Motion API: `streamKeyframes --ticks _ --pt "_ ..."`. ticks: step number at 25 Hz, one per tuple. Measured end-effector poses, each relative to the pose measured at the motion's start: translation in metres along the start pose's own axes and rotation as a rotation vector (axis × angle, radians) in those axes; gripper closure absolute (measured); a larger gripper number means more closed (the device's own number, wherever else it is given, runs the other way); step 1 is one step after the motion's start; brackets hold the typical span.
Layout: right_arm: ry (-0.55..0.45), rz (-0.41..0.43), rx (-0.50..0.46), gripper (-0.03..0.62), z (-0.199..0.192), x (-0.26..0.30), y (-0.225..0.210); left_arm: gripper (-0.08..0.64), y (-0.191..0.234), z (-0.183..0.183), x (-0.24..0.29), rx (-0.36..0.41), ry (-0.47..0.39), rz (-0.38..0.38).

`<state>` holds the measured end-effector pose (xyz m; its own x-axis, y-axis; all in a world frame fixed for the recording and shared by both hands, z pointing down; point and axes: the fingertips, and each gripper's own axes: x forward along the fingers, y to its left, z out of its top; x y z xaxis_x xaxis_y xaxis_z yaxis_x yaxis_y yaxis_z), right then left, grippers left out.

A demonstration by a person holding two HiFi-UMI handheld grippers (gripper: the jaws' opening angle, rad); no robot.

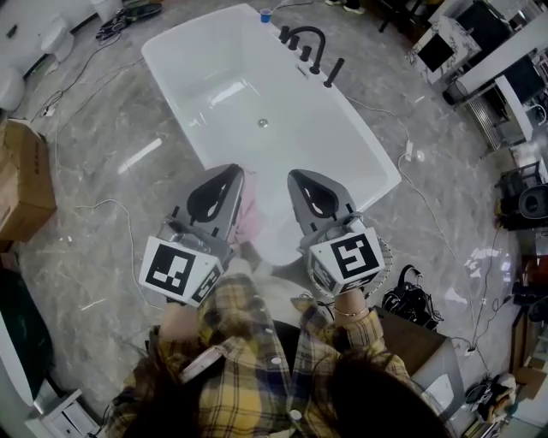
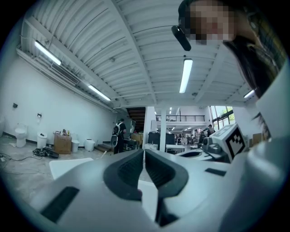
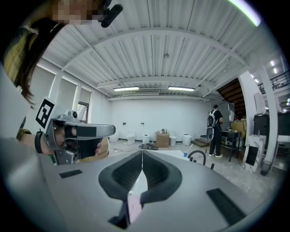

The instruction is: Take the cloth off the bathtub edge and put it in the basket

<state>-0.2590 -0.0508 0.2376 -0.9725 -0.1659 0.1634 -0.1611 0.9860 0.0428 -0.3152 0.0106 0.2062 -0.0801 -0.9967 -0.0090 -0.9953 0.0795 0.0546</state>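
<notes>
On the marble floor at far left, a cardboard box (image 1: pixel 21 180) is sitting well apart from the white bathtub (image 1: pixel 184 111). The tub is running diagonally from the upper left to the lower middle of the head view, with its near end pointing at the person in a plaid shirt (image 1: pixel 248 359).

Left gripper (image 1: pixel 229 175) is hovering over the tub's near end, left side, pointing along the tub. In the left gripper view its jaws (image 2: pixel 144 152) are sitting pressed together, pads meeting, with nothing between them. The right gripper's marker cube (image 2: pixel 235 140) is showing at that view's right.

Pink cloth (image 1: pixel 251 214) is lying on the tub's near-end edge, between the two grippers and just beside the left one, which is partly covering it. Neither gripper is holding it.

Right gripper (image 1: pixel 297 177) is hovering over the tub's near end, right side, roughly parallel to the left gripper. In the right gripper view its jaws (image 3: pixel 142 154) are fully closed and gripping nothing. A strip of the pink cloth (image 3: pixel 133 206) is showing below through the slot behind the pads.

Black faucet (image 1: pixel 308 43) is standing on the tub's far right edge, with a small blue cup (image 1: pixel 265 14) on the far corner beside it. A drain (image 1: pixel 263 123) is showing in the tub floor. I cannot make out the basket with certainty.
</notes>
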Motion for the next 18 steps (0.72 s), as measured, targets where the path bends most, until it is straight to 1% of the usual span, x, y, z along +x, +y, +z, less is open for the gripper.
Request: streamKeyframes --ticks 5,8,11,15,18 --pt "0.007 0.008 -0.003 0.577 0.011 0.023 -0.001 0.533 0.018 0.005 0.011 0.017 0.01 0.001" --pt "0.004 0.002 -0.006 0.577 0.014 0.035 -0.004 0.533 0.034 0.001 0.014 0.017 0.027 0.012" --pt "0.02 0.009 0.002 0.575 0.008 0.049 -0.003 0.533 0.052 -0.014 0.013 0.01 0.062 0.035" --pt "0.028 0.016 -0.02 0.575 -0.006 0.072 0.004 0.533 0.074 -0.042 0.009 0.006 0.114 0.057" --pt "0.05 0.045 -0.023 0.575 -0.028 0.092 0.012 0.532 0.089 -0.068 0.006 0.004 0.14 0.065"
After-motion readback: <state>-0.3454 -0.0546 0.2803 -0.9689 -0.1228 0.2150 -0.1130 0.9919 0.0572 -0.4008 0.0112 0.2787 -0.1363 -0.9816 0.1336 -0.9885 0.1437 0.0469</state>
